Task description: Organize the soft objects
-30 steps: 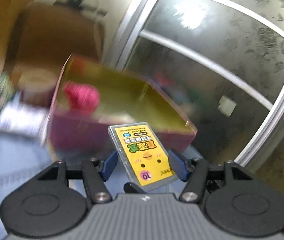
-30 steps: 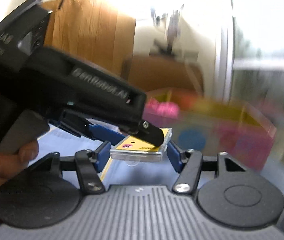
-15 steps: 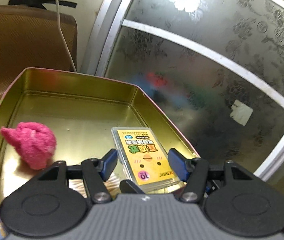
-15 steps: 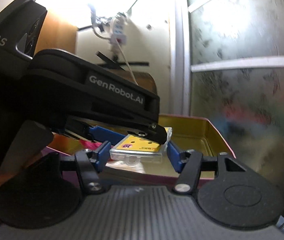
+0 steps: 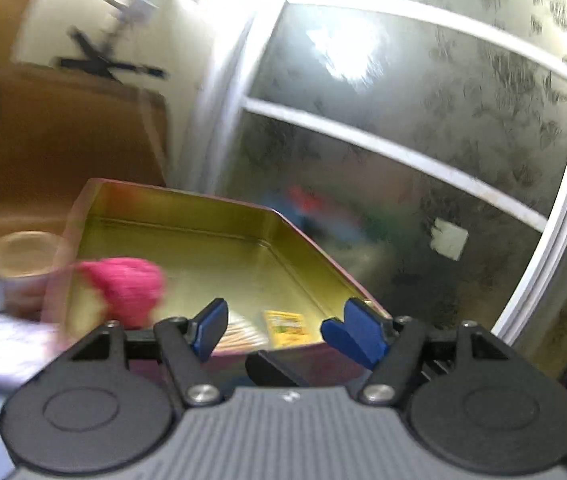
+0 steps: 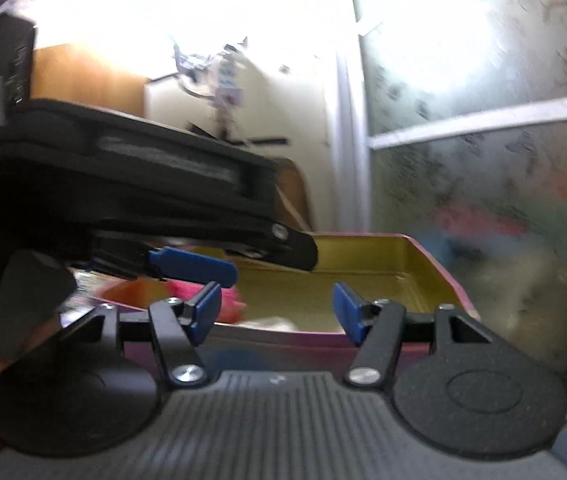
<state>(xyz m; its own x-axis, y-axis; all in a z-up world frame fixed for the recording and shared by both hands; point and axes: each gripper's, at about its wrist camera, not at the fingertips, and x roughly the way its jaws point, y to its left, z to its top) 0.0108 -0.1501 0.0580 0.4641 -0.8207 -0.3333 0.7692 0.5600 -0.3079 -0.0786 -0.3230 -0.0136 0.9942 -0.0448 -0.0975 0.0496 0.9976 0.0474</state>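
Already inside the gold-lined pink tin tray (image 5: 187, 220): fuzzy pink soft ball (image 5: 131, 288) at its left wall, small yellow card packet (image 5: 285, 328) near its front rim. Left gripper (image 5: 283, 328) opening with nothing between its jaws; right gripper (image 6: 275, 308) parted and empty before the tray. Remaining items, if any, out of view.

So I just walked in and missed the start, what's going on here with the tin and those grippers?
A person holds a gripper in each hand over an open tin with a gold inside. The left gripper has its jaws opening, with nothing between them. A small yellow card case lies on the tin's floor near the front wall, beside a pink fuzzy soft object. The right gripper is open and empty, just short of the tin.
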